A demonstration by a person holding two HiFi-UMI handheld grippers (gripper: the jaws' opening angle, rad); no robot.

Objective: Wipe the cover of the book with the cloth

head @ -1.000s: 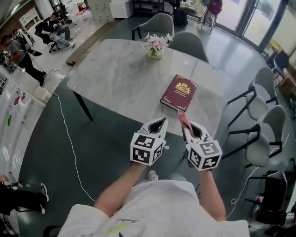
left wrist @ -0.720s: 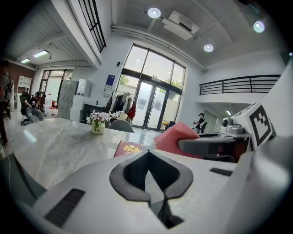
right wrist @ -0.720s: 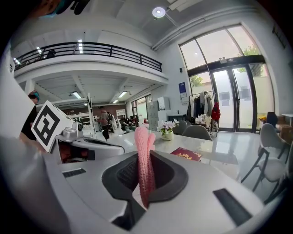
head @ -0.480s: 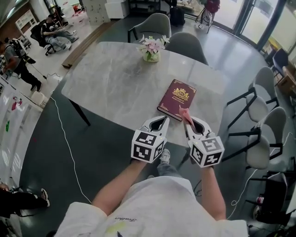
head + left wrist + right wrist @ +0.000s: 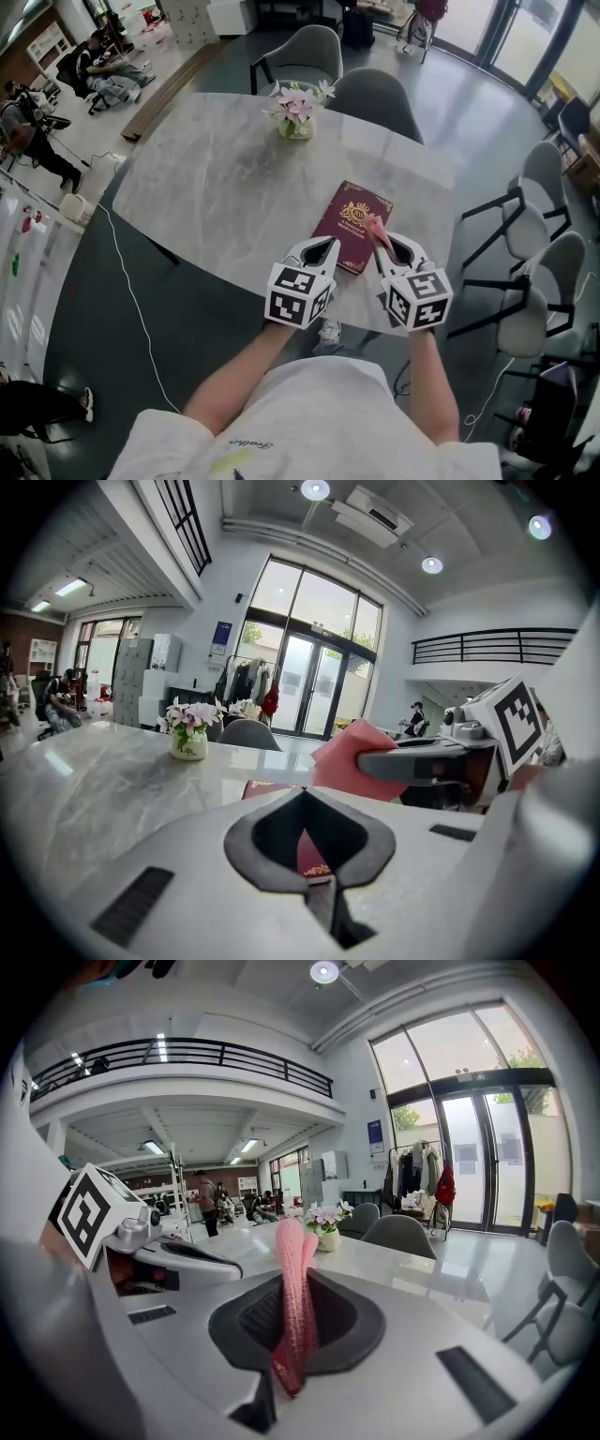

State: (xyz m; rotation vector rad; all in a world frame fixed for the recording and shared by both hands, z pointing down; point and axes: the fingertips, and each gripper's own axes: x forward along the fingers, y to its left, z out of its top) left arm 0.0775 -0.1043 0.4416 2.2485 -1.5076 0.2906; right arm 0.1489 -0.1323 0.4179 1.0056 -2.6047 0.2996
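A maroon book with a gold emblem lies flat near the front edge of the grey marble table. My right gripper is shut on a pink cloth, which sticks up between its jaws over the book's near right corner. In the right gripper view the cloth stands folded and upright in the jaws. My left gripper is shut and holds nothing; it hovers just left of the book's near edge. Through its jaw opening in the left gripper view a strip of the book shows, with the cloth to the right.
A small vase of pink flowers stands at the table's far side. Grey chairs stand behind the table and on the right. People sit at the far left. A white cable runs across the floor.
The view and both grippers have moved forward to the table. The grippers were off the table's edge before; they are over its front edge now, with the cloth at the book's near corner.
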